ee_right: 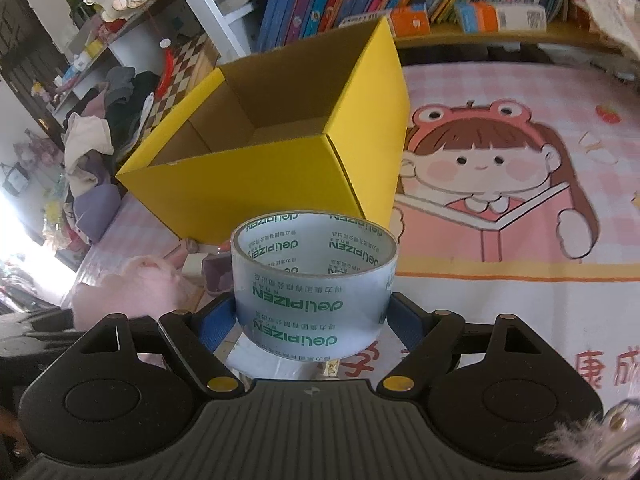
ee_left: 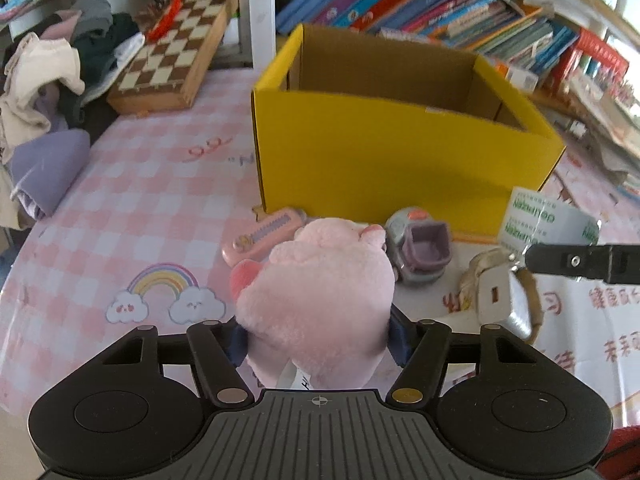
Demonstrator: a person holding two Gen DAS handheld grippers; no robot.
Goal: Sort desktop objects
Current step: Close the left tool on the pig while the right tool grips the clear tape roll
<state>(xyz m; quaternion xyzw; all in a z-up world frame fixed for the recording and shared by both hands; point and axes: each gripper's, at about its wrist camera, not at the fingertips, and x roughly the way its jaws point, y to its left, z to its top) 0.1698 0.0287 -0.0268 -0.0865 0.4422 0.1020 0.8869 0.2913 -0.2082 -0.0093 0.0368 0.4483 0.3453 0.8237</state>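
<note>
My left gripper [ee_left: 318,338] is shut on a pink plush toy [ee_left: 320,292] and holds it in front of the open yellow box [ee_left: 400,152]. My right gripper [ee_right: 312,320] is shut on a clear tape roll [ee_right: 314,280] with green print, held above the table before the same yellow box [ee_right: 280,168]. The tape roll [ee_left: 548,220] and the right gripper's black body [ee_left: 580,262] show at the right of the left wrist view. The plush toy [ee_right: 136,284] shows at the left of the right wrist view.
On the pink checked tablecloth [ee_left: 140,208] lie a pink toy phone [ee_left: 264,236], a grey and purple toy [ee_left: 420,248] and a white charger [ee_left: 500,296]. A chessboard [ee_left: 172,52] and a clothes pile [ee_left: 52,80] sit far left. Books [ee_left: 440,4] line the back.
</note>
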